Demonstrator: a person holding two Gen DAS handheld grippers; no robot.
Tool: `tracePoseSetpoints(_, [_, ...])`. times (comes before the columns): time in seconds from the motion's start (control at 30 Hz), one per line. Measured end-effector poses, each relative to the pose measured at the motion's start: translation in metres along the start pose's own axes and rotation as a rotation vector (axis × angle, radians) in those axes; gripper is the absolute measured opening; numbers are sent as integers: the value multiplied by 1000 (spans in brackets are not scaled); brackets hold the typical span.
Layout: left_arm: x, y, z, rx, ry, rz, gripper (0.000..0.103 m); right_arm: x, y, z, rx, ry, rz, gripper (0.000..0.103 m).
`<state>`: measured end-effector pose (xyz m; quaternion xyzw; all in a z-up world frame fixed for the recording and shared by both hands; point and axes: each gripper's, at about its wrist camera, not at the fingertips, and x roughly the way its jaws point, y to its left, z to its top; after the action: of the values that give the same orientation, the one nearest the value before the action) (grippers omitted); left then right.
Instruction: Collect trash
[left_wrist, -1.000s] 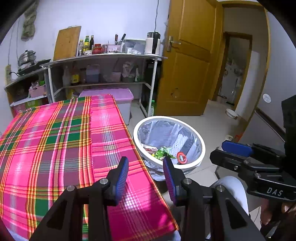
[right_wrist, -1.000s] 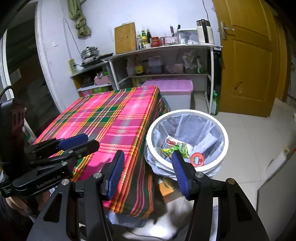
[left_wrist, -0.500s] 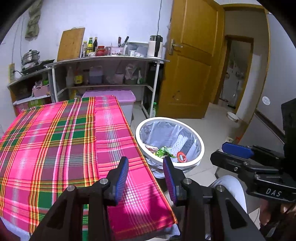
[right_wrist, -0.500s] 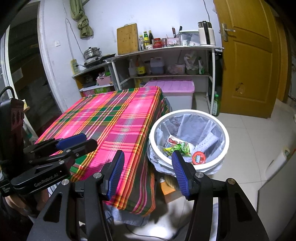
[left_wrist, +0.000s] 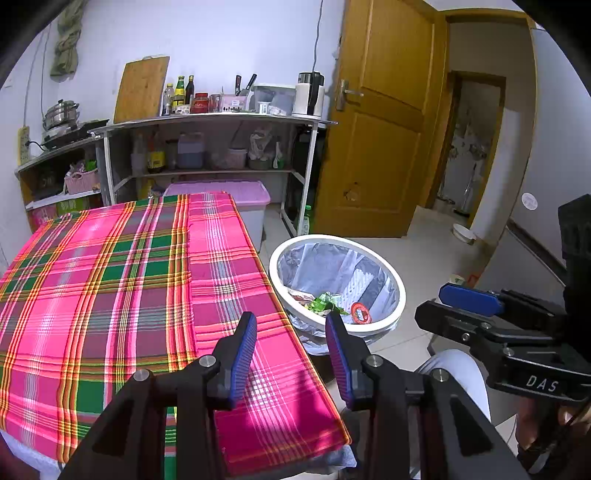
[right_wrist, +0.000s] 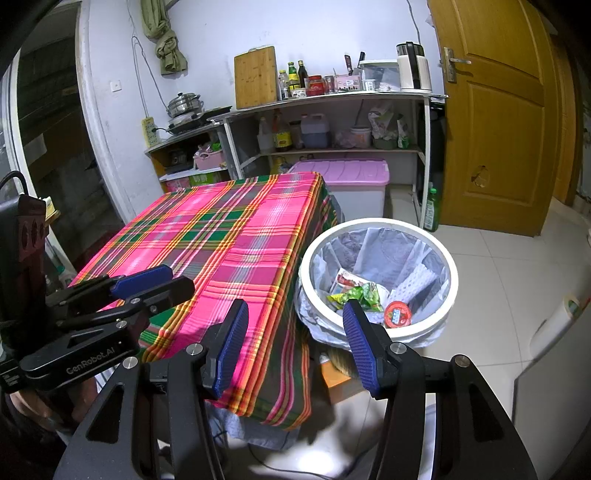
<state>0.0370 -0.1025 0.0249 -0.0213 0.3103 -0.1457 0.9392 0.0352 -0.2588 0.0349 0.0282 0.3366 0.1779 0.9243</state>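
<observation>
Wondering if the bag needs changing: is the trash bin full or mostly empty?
Mostly empty: the trash bin holds only a few wrappers and a red lid at the bottom.

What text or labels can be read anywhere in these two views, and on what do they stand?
"DAS": white letters on the body of the right claw.
"GenRobot.AI": on the body of the left claw.
Bottle labels on the shelf, the red lid and wrappers in the trash bin: too small or blurred to read.
</observation>
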Motion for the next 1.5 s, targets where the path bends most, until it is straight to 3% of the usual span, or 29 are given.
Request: tracePoseSetpoints(1.5, [-6,2,-1,-5,1,2,38,0,1,-1,1,8,-2,54])
